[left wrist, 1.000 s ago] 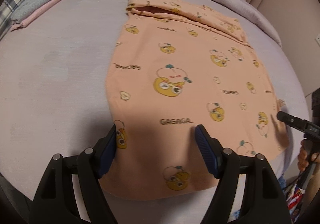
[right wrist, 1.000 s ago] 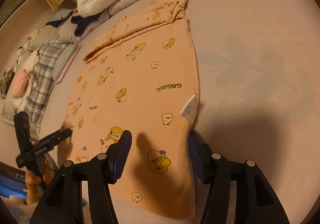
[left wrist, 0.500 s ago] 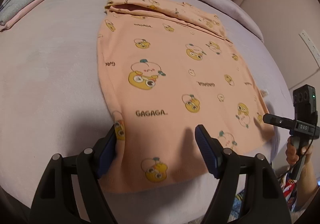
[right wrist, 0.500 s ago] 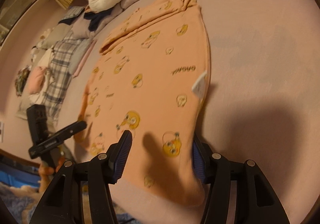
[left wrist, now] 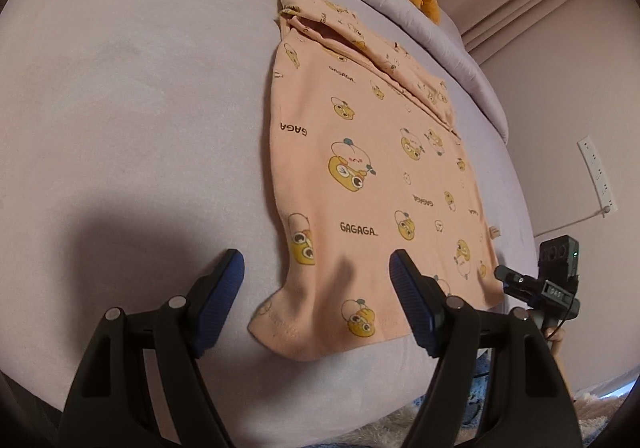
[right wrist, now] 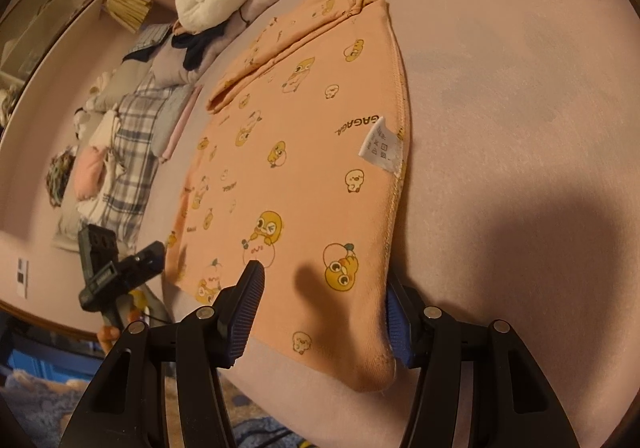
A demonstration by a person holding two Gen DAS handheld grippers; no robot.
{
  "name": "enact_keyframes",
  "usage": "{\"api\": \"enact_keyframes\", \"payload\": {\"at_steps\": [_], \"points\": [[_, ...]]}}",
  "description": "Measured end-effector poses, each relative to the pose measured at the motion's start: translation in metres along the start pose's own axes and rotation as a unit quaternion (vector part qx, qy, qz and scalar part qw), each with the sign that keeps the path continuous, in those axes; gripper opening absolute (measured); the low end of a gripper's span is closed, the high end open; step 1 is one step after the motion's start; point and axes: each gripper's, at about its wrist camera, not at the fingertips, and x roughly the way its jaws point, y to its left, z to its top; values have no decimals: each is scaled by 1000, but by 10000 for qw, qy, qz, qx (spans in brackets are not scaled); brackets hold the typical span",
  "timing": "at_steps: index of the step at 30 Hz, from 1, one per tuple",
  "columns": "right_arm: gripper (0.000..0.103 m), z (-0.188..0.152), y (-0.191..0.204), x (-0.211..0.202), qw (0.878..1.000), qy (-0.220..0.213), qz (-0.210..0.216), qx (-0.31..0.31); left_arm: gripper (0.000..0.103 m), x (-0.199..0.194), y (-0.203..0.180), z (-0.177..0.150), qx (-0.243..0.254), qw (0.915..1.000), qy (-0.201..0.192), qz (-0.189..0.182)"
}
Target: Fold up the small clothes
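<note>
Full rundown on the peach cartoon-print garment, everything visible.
The peach cartoon-print garment looks like soft knit, printed with yellow duck-like characters and "GAGAGA". It lies flat on the lilac bed sheet, far end folded over, a white care label sticking up at one side seam. Both near corners sit between open fingers: left gripper, right gripper.

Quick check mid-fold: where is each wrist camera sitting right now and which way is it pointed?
Left wrist: sits behind the left claw, low at the near edge of the bed, looking along the peach shirt toward the pillows; both its fingers show, open, straddling the shirt's near left corner.
Right wrist: sits behind the right claw, at the shirt's right hem corner, facing up the bed and leftward; its fingers show, open.
Shared: the shirt, and each view catches the other claw.
</note>
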Motion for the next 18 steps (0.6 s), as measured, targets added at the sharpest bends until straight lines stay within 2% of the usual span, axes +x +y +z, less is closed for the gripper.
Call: {"api": "enact_keyframes", "payload": {"at_steps": [3, 8, 11, 13, 14, 15, 17, 18], "points": [[57, 1, -2, 1, 10000, -14, 37, -1, 75, 10, -3, 0, 48, 9997, 183, -176], [57, 4, 0, 4, 10000, -37, 19, -55, 74, 23, -28, -9, 505, 9974, 462, -230], [57, 3, 1, 3, 9999, -26, 7, -131, 73, 25, -36, -16, 700, 9964, 470, -103], [57, 1, 1, 2, 9999, -13, 40, -120, 66, 26, -34, -16, 639, 9969, 444, -102], [57, 1, 1, 2, 9999, -7, 44, -116, 55, 27, -32, -14, 589, 9973, 428, -77], [57, 0, 1, 3, 9999, 4, 35, -114, 39, 27, -31, -13, 553, 9976, 409, -26], [55, 1, 3, 3, 9999, -5, -32, -130, 18, 31, -30, -11, 518, 9974, 416, 267], [50, 1, 4, 4, 9998, -33, -100, -138, 12, 33, -31, -10, 512, 9972, 400, 378]]}}
